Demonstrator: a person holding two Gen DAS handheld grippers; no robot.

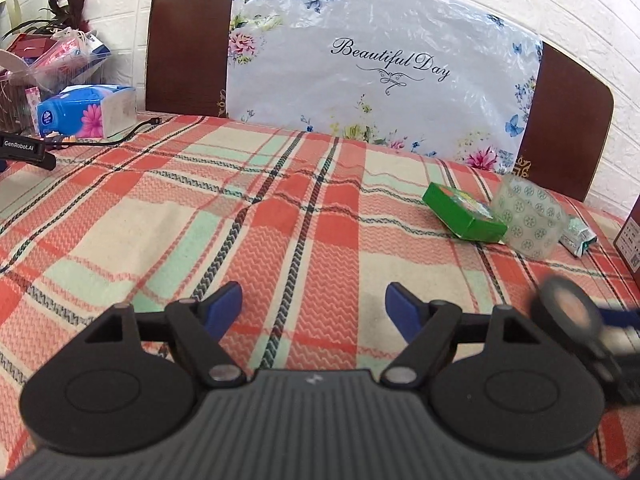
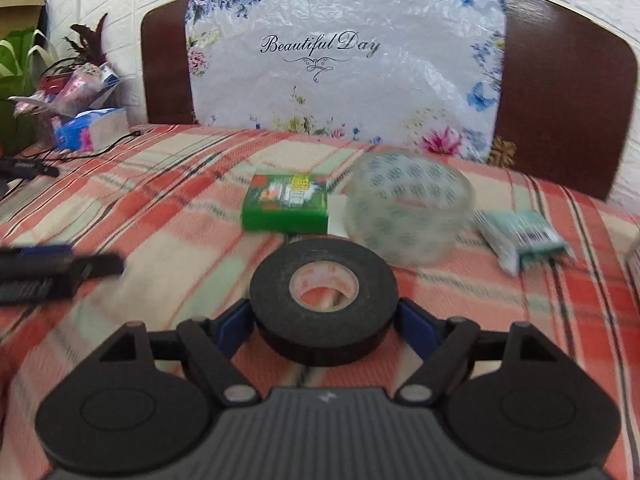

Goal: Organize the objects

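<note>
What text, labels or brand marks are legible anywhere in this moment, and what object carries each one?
"Beautiful Day": script on the floral plastic sheet leaning against the wall.
"GenRobot.AI": white print on the black device at the table's left edge.
Green box: printed artwork and lettering, too blurred to read.
Tissue pack: a small logo, too small to read.
Brown box at the right edge: fine print and a code, illegible.
Small teal packet: barcode only, unreadable.

My left gripper (image 1: pixel 314 306) hovering wide open over plaid cloth (image 1: pixel 160 220); green box (image 1: pixel 464 216) touching clear tape roll (image 1: pixel 528 216); black tape (image 1: pixel 568 314) blurring at right.
</note>
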